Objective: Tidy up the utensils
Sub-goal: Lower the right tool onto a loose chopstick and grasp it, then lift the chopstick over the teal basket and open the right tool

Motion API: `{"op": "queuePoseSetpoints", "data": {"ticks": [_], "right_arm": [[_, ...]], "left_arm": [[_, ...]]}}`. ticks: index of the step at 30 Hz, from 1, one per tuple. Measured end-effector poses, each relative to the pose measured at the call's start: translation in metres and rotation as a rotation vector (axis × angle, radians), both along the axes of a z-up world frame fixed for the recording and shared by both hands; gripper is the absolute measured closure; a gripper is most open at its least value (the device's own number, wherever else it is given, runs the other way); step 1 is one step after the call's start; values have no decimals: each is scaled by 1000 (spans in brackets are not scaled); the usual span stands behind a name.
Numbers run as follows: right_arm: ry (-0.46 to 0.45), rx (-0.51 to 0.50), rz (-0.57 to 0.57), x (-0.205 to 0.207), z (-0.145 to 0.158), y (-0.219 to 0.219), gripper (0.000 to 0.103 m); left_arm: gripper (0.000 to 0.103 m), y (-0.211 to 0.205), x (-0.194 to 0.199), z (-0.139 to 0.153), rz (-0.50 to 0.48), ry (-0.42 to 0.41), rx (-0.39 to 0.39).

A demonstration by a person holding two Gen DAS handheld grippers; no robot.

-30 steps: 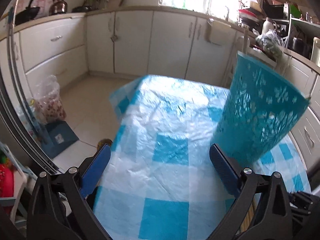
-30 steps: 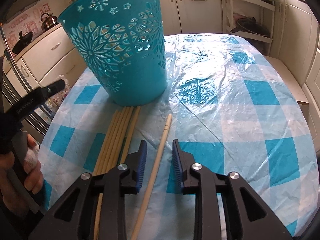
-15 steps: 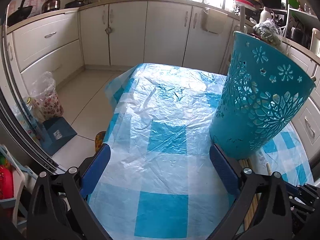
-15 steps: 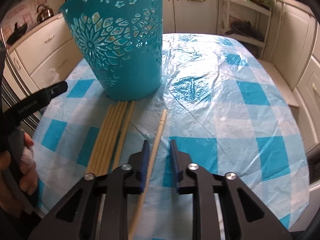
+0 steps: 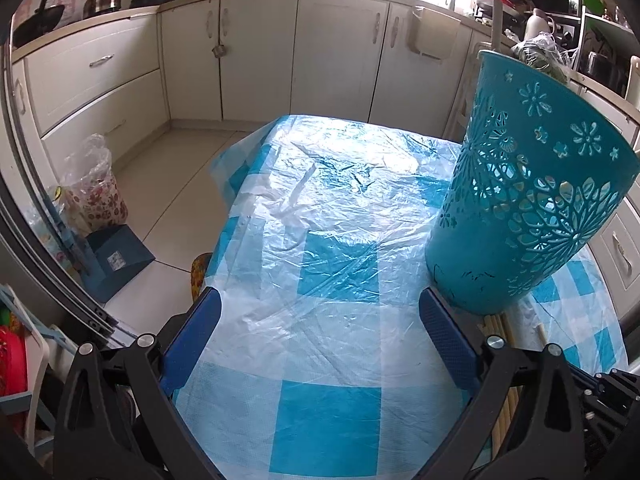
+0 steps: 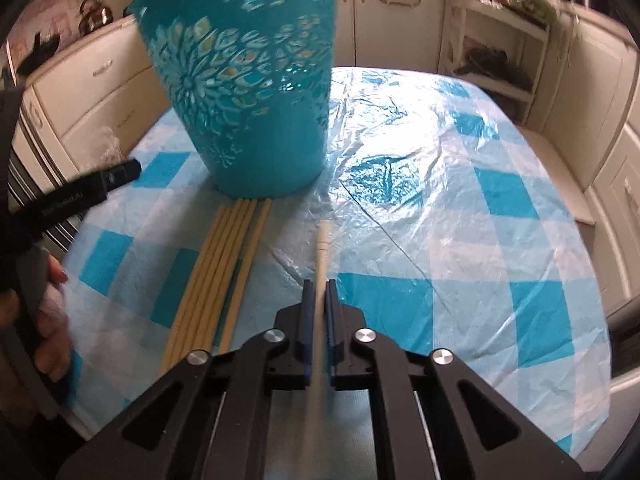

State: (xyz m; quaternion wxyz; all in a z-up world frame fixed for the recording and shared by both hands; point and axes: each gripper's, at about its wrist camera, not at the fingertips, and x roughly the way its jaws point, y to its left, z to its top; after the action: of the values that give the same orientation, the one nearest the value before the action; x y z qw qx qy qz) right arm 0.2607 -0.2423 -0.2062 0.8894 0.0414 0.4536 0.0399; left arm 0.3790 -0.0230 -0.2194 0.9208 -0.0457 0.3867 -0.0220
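Note:
A tall teal perforated basket [image 6: 248,92] stands upright on the blue-and-white checked table; it also shows at the right of the left wrist view [image 5: 528,200]. Several long pale wooden sticks [image 6: 218,276] lie side by side in front of the basket, touching its base. My right gripper [image 6: 319,292] is shut on a single wooden stick [image 6: 323,240], whose tip points toward the basket. My left gripper [image 5: 318,320] is open and empty, its right finger [image 5: 444,336] close to the basket's base. The left gripper's body [image 6: 72,196] shows at the left of the right wrist view.
The table is covered with a crinkled clear plastic sheet [image 5: 320,220]. Cream kitchen cabinets [image 5: 256,56] run behind it, and a shelf rack [image 6: 496,40] stands past the far end. A bag [image 5: 92,192] and a blue dustpan [image 5: 116,256] are on the floor at left.
My right gripper closed on the single stick and its tip has shifted toward the basket. The left gripper's view swung so the basket sits closer to its right finger.

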Motion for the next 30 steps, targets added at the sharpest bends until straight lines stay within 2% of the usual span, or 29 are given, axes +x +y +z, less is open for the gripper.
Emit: {"op": "queuePoseSetpoints", "data": {"ticks": [4, 7, 9, 13, 15, 17, 20, 22, 25, 30], "right_arm": [[-59, 210, -47, -7, 31, -26, 97], [-171, 330, -65, -10, 76, -44, 97], [-278, 397, -66, -5, 110, -52, 97], [-506, 458, -61, 25, 168, -49, 97], [-583, 453, -73, 46, 182, -41, 97], [-620, 453, -92, 72, 186, -32, 97], [-647, 381, -123, 104, 180, -15, 97], [-615, 346, -128, 122, 171, -7, 97], [-557, 318, -115, 126, 161, -2, 97], [-517, 294, -80, 111, 148, 0, 97]], "left_arm": [[8, 1, 1, -1, 0, 7, -7], [8, 0, 1, -2, -2, 9, -3], [8, -1, 1, -2, -4, 12, 1], [8, -2, 1, -2, -3, 14, 5], [8, -2, 1, -2, -1, 16, 3], [8, -1, 2, -2, -1, 20, -1], [8, 0, 3, -4, -3, 28, -9], [8, 0, 5, -5, -7, 34, -14], [8, -1, 6, -5, -14, 36, -18], [8, 0, 7, -6, -14, 39, -24]]}}
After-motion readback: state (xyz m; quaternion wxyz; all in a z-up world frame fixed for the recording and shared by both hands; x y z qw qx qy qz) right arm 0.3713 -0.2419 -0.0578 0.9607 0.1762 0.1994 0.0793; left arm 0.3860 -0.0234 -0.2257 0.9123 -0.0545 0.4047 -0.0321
